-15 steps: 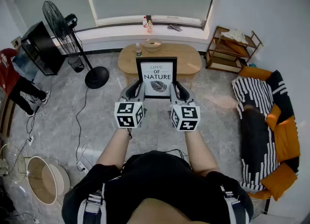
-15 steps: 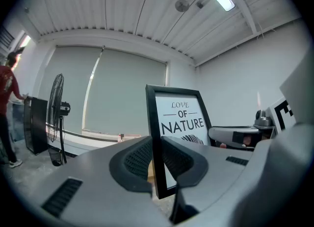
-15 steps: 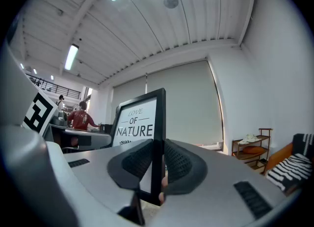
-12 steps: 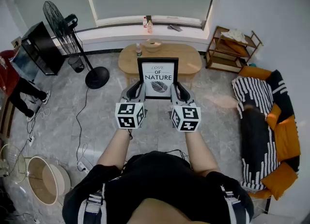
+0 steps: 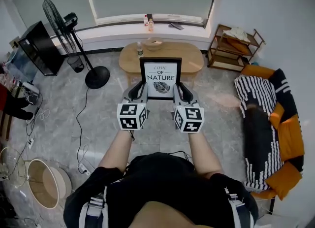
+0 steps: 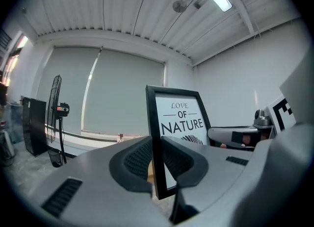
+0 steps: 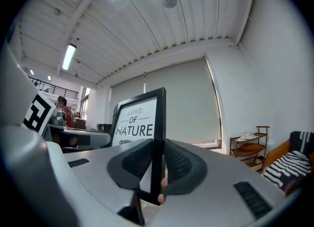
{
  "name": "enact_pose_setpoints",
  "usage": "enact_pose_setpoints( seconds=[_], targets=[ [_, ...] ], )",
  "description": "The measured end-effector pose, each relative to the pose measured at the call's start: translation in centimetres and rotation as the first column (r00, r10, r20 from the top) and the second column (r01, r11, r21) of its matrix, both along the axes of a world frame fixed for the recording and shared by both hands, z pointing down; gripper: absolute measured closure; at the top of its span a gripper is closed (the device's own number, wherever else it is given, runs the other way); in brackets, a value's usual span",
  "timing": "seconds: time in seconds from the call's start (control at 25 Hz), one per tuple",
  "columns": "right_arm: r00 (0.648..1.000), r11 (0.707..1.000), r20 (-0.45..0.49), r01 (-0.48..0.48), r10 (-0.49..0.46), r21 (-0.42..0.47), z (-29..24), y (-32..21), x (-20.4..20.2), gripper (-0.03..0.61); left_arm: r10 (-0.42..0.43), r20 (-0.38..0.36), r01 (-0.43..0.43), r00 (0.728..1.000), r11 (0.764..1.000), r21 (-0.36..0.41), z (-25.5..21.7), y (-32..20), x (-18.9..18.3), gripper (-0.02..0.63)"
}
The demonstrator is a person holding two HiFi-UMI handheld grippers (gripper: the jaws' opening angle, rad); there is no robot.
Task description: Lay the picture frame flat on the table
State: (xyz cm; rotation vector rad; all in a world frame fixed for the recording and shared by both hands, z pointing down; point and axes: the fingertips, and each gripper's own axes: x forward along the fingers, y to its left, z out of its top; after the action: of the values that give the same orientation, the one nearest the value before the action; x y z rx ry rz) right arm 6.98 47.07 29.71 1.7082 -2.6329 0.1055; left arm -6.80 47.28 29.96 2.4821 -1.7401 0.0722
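Clamping upright picture frame [image 5: 160, 77] sides: left gripper [image 5: 143, 87], right gripper [image 5: 177, 87] fingers

Picture frame [image 5: 160, 78] sits upright between left hand-held gripper [image 5: 139, 90] and right hand-held gripper [image 5: 180, 90]; counter [image 5: 190, 59] behind it, fan [image 5: 56, 20] off left, shelf [image 5: 235, 50] off right.

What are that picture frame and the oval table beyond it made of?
The picture frame looks like black-painted wood or plastic: matt, even colour, no grain showing. Whether its front is glazed I cannot tell. The table seems light wood or veneer: pale tan, smooth top.
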Motion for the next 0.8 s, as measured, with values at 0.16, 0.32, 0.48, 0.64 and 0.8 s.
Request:
enact_pose_setpoints(
  seconds=[0.16,0.32,0.48,0.64,0.8],
  targets=[
    [1.0,1.0,-0.004,-0.012,0.012,-0.004,0.4,-0.2,-0.1,0.488,0.009,0.008,-0.009,1.0,1.0,-0.002,0.2,-0.3,-0.1,0.545],
    [1.0,1.0,0.0,-0.022,0.022,0.0,0.2,-0.8,-0.5,0.488,0.021,0.01,-0.021,1.0,1.0,0.006,0.0,-1.0,-0.5,0.545],
    [0.999,0.999,-0.002,-0.038,0.038,0.007,0.4,-1.5,-1.8,0.488,0.034,0.005,-0.035,0.999,0.999,0.015,0.1,-1.9,-1.8,0.545],
    [0.998,0.998,0.008,-0.065,0.065,0.01,0.8,-1.9,-3.1,0.488,0.055,0.006,-0.055,0.998,0.998,0.024,0.4,-2.5,-3.0,0.545],
    [0.998,0.998,0.005,-0.067,0.067,0.004,1.1,-3.0,-4.2,0.488,0.063,0.002,-0.063,0.998,0.998,0.006,0.7,-3.8,-4.2,0.545]
  ],
)
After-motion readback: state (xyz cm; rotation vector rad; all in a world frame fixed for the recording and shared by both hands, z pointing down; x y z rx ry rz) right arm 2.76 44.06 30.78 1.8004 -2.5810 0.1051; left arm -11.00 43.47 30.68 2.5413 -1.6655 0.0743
